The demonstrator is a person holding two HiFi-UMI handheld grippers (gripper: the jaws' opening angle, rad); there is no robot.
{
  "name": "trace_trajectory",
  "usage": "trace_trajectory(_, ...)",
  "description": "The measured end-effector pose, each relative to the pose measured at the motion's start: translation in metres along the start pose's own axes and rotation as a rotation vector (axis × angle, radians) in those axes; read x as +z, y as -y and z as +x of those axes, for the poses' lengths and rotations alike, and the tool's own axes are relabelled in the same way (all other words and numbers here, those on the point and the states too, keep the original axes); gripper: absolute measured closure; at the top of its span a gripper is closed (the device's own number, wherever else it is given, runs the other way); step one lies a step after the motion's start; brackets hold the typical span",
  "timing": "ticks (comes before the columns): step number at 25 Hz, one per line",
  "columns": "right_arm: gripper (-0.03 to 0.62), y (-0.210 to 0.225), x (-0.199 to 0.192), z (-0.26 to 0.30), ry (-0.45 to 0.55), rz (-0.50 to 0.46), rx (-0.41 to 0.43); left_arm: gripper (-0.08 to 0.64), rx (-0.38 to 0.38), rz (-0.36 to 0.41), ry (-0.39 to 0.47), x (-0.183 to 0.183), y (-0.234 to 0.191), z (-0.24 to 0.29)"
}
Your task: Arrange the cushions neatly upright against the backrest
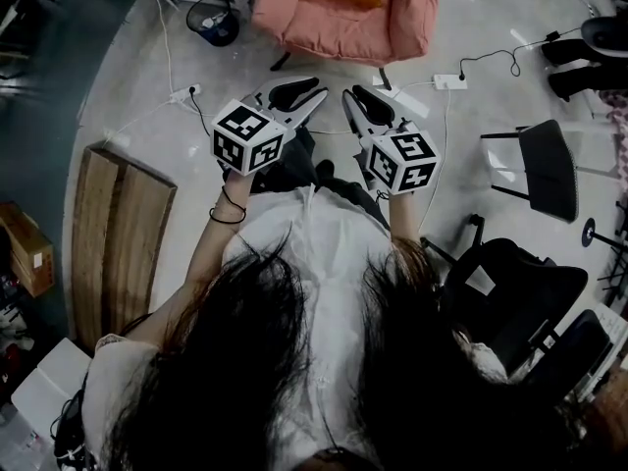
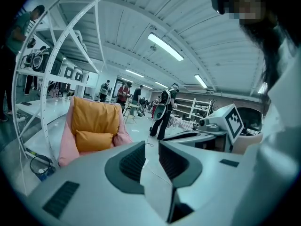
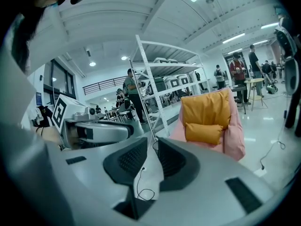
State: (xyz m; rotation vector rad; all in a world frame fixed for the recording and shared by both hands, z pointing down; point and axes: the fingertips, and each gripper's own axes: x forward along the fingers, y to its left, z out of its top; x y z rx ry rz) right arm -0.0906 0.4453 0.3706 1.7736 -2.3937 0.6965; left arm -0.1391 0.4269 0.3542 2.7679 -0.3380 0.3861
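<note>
Cushions first: the big cushion (image 2: 96, 117) stands upright against the backrest of the chair (image 2: 66, 147). The small cushion (image 2: 94, 140) sits in front of it on the seat, touching it. Both look fairly tidy from here, so I'd judge that little is left to do, or that nothing has begun.

The chair is at twelve o'clock from you and well apart, across open floor. You hold the left gripper (image 1: 314, 91) and the right gripper (image 1: 351, 98) side by side in front of your body, tips toward the chair. That is most likely because you are only facing it and have not walked up to it. Neither gripper is near enough to touch a cushion. Each has its jaws a narrow slit apart with nothing between them, and only floor shows through the gap.

A power strip (image 1: 449, 81) and its cable lie on the floor at about one o'clock, so mind them if you step forward.

Now the hard parts:
- **Chair in the head view:** it is cut off at twelve o'clock, so only a low strip of orange shows there.
- **Gripper views:** in each one the gripper's own body covers the chair's front edge and legs.
- **Small cushion:** I cannot tell whether it stands on its edge or slumps (its base is hidden).
- **Near you:** your hair and shirt fill the six o'clock half of the head view, hiding your feet and the floor around them.
</note>
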Motion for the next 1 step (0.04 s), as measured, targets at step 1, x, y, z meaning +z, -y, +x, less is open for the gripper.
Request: trace_trajectory(1, 0.509, 0.0008, 0.0002, 0.0003, 0.001, -0.001, -0.001, 0.460, 0.002, 0.000, 0.002, 0.0008, -0.0012, 0.0001)
